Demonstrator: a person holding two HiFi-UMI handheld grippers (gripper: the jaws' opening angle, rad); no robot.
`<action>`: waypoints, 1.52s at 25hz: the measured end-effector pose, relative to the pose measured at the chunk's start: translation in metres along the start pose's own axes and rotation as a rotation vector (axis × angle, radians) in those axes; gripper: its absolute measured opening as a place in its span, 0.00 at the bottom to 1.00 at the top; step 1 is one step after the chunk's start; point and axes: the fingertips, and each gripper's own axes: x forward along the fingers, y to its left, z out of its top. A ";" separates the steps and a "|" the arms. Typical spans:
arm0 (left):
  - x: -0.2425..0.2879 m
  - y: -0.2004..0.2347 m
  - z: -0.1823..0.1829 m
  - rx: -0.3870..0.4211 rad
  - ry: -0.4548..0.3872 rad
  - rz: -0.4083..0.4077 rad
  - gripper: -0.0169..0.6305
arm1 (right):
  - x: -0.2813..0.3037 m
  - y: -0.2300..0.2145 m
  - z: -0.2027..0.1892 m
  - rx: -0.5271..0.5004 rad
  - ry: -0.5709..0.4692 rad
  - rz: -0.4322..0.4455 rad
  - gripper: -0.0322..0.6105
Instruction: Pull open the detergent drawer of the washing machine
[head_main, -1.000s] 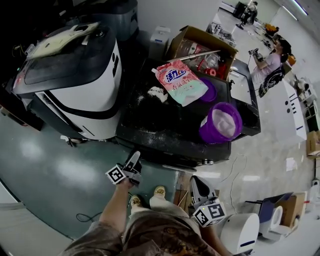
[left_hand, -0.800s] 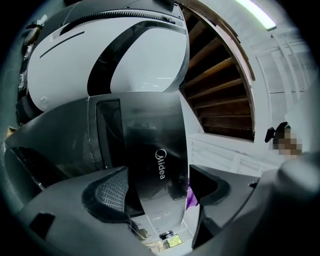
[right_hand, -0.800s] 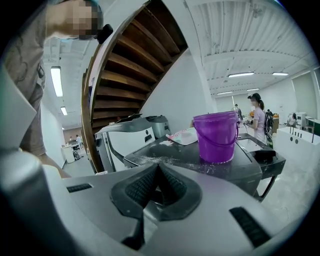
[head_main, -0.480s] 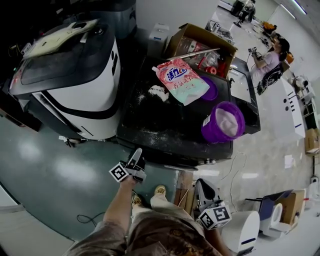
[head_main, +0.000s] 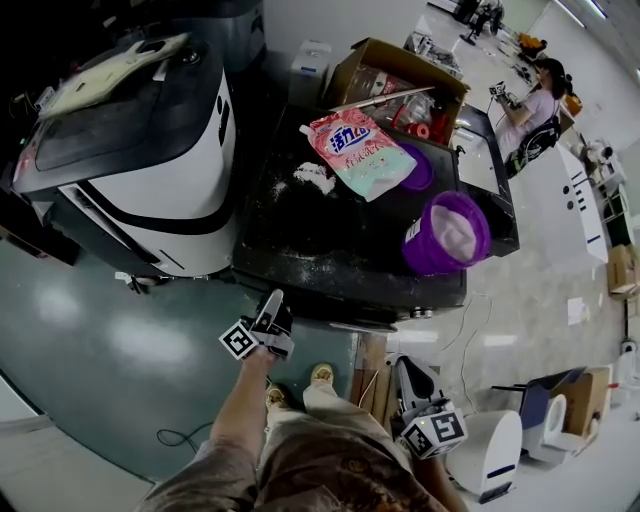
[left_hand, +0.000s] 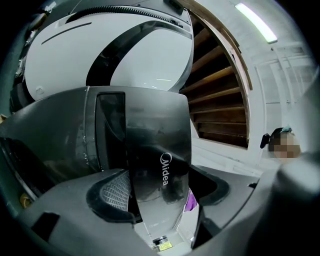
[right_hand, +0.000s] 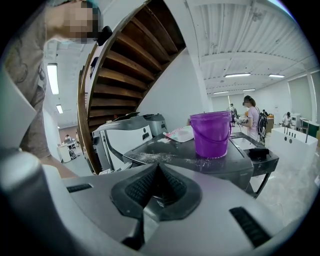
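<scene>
2 tools are in view. My left tool (head_main: 272, 300) is spread around the detergent drawer (left_hand: 159, 150) front, near the left end of the washing machine (head_main: 330, 240) face. My right tool (head_main: 403, 364) is pressed together, empty, held low beside me.

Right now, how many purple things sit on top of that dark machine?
2. A purple bucket stands near the machine's front right corner; a second purple piece lies behind it, partly hidden under the pink pouch. Others may be hidden in the cardboard box.

L tool (head_main: 272, 302) crept up to washer (head_main: 300, 245), R tool (head_main: 404, 364) dropped back
</scene>
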 end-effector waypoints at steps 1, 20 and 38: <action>0.000 0.000 0.000 -0.012 -0.005 -0.006 0.60 | -0.002 0.001 0.000 0.006 -0.005 0.003 0.05; -0.026 -0.010 -0.011 -0.036 0.014 -0.014 0.56 | -0.025 0.022 -0.019 0.077 -0.022 -0.010 0.05; -0.067 -0.025 -0.028 -0.063 0.043 -0.007 0.56 | -0.040 0.027 -0.034 0.047 -0.007 -0.035 0.05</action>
